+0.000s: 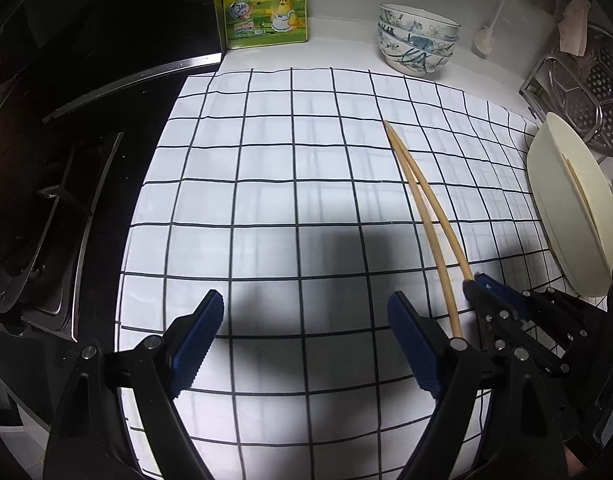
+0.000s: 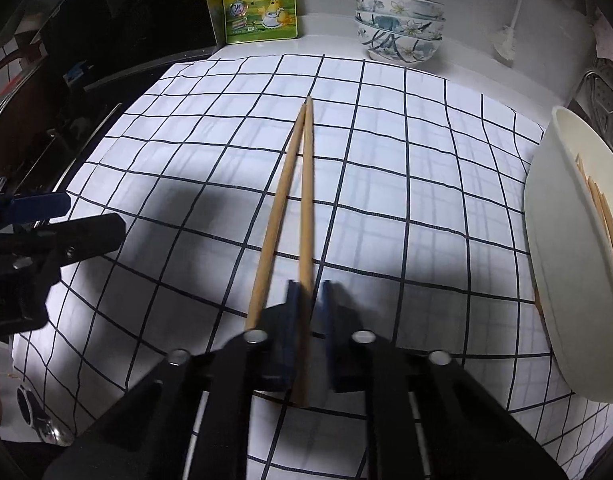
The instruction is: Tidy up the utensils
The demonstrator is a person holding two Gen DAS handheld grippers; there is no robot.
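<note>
Two wooden chopsticks point(image 2: 302, 200) lie on a white cloth with a dark grid point(image 2: 386, 200), tips together and pointing away. My right gripper point(image 2: 308, 292) has its blue pads close around the right chopstick; the left chopstick runs just outside the left pad. In the left wrist view the chopsticks point(image 1: 422, 200) and the right gripper point(image 1: 478, 284) sit at the right. My left gripper point(image 1: 302, 320) is open and empty over the cloth, left of the chopsticks. A cream bowl point(image 2: 566, 260) at the right holds several more chopsticks point(image 2: 604, 216).
A stack of floral bowls point(image 1: 418, 40) and a yellow seasoning pouch point(image 1: 264, 4) stand at the back. A black stove point(image 1: 46, 200) borders the cloth's left. A metal steamer rack point(image 1: 586, 92) is behind the cream bowl point(image 1: 570, 200). A metal spoon point(image 2: 42, 424) lies at lower left.
</note>
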